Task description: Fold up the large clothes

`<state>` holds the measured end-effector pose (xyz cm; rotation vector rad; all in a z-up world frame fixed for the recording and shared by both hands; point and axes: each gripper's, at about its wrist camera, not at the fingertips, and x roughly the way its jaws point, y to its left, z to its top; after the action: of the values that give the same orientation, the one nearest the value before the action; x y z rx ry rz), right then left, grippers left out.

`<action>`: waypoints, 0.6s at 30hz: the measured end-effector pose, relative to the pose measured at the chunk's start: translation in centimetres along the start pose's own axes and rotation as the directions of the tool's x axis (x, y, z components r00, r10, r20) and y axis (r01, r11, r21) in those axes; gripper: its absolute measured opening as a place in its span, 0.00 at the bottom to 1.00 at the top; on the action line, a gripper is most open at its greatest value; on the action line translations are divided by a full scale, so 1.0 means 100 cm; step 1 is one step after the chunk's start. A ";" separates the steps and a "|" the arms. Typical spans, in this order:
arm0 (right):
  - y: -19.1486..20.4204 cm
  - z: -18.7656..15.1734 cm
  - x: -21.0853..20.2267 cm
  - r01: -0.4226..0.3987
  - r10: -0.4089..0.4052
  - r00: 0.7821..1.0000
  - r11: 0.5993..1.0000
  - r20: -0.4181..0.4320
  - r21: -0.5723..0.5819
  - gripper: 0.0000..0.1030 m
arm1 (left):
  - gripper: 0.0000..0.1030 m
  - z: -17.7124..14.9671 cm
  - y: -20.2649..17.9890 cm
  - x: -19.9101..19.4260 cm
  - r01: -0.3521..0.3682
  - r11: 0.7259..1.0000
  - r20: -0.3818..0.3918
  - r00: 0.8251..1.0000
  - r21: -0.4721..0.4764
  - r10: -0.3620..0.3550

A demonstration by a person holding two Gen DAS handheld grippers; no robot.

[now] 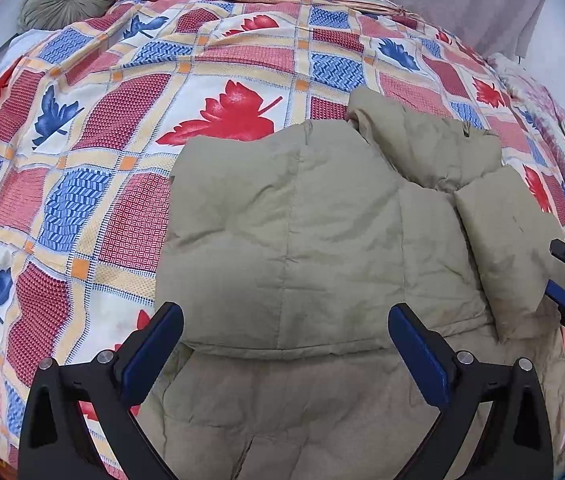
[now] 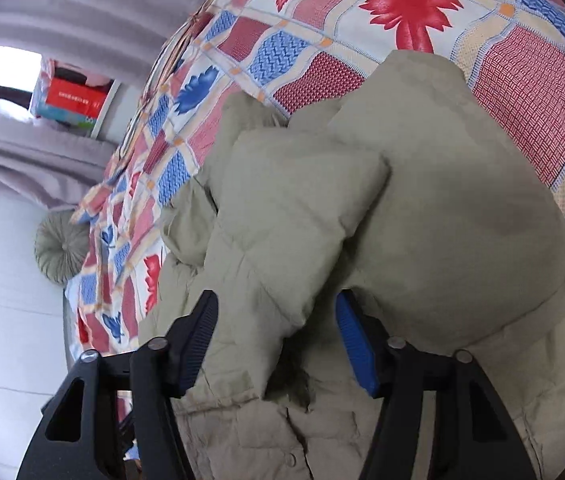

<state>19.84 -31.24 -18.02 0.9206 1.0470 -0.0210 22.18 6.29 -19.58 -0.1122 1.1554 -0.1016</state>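
The jacket (image 1: 302, 240) is a puffy khaki one lying on the bed (image 1: 122, 120), already partly folded, with a sleeve (image 2: 282, 220) doubled over on top. The right gripper (image 2: 276, 344) straddles the end of that sleeve with its jaws spread. I can't tell if the pads are really pinching it, so I'd call it open and just resting around the fabric. The left gripper (image 1: 286, 344) is wide open too, hovering low over the near fold and holding nothing.

My guess is the step is laying that sleeve flat. Puffy stuff springs back, so press it down and smooth toward the middle before letting go. The right gripper looks rolled sideways, coming in from the jacket's edge.
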 end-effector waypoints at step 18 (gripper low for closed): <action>0.102 -0.118 0.074 -0.034 -0.188 0.934 0.802 -0.305 -0.597 0.51 | 1.00 0.008 0.050 0.003 0.357 0.891 0.047 0.932 -0.282 -0.359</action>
<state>19.51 -14.03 -19.03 0.3001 1.3188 0.4026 23.15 11.22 -20.19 -0.5853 1.1402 -0.2615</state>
